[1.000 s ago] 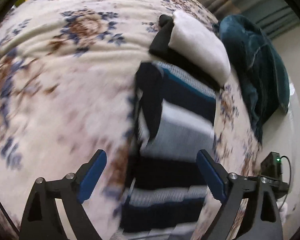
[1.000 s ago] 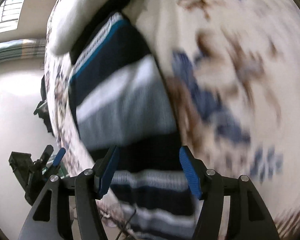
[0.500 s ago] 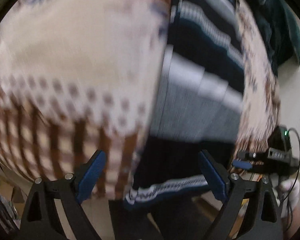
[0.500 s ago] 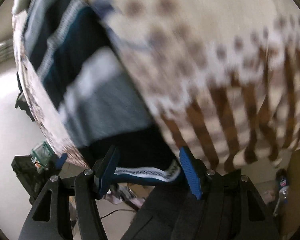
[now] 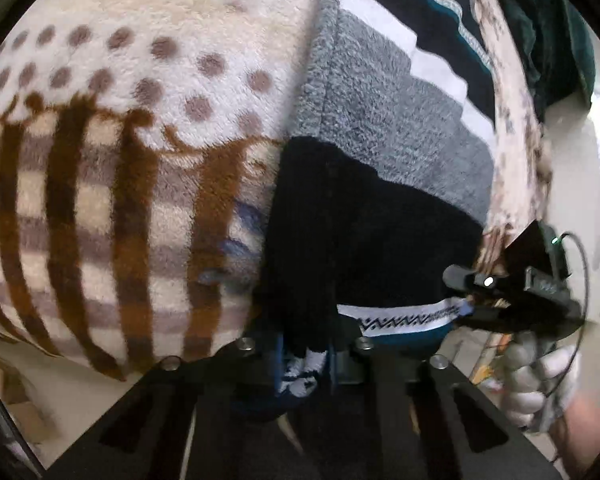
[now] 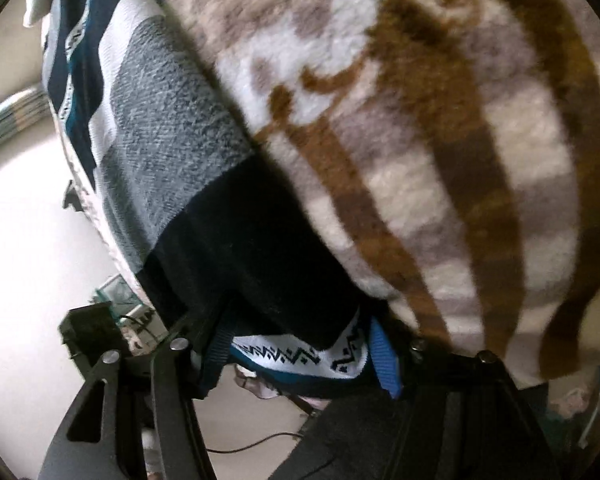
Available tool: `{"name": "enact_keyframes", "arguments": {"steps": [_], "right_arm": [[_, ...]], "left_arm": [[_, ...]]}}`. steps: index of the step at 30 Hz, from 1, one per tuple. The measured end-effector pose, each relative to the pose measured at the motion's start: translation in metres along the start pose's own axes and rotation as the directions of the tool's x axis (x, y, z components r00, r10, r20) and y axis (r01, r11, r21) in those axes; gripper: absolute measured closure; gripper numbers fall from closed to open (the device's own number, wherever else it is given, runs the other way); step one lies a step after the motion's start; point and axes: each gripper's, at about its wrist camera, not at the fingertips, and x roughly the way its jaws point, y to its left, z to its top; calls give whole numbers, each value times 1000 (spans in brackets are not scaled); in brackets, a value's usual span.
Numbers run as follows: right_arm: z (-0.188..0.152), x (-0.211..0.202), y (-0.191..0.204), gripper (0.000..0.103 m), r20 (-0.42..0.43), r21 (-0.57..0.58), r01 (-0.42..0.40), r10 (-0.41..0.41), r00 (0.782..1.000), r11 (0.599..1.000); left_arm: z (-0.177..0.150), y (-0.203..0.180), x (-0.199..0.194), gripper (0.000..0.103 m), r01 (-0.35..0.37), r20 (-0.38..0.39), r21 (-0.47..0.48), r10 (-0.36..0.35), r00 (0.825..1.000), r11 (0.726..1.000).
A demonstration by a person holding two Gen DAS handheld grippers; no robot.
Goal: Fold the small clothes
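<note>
Bed under fleece blanket (image 5: 112, 152); striped sweater (image 5: 384, 168) stretches ahead of both. Left hand-held gripper (image 5: 304, 364) and right hand-held gripper (image 6: 300, 354) each pinch its near hem; lift both corners evenly, taut

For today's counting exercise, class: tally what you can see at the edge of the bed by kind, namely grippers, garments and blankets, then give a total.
Grippers: 2, left gripper and right gripper
Garments: 1, striped sweater
Blankets: 1, patterned fleece blanket
Total: 4
</note>
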Motion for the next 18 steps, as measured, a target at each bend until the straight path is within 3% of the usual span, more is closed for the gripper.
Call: {"name": "enact_keyframes", "arguments": {"steps": [7,11,13,14,18], "right_arm": [[-5,-13,0,42,23,-82,27,-26,999,996],[-8,5,8,42,-2,-142,31,-32,999,989],[-11,8,14,61,9,-161,36,-35,999,986],[-15,7,19,81,23,-183,40,-36,999,982],[-34,-6,37,89,79,-219,51,-35,996,974]], "left_arm": [[-9,8,-11,93,99,52,-43,-97,994,994],[-8,9,-19,93,123,67,-50,-119,991,991],[-9,9,-25,94,135,72,-39,-132,989,990],[-10,8,-28,94,135,76,-31,-132,988,990],[-13,9,-45,94,147,93,-15,-145,985,989]]}}
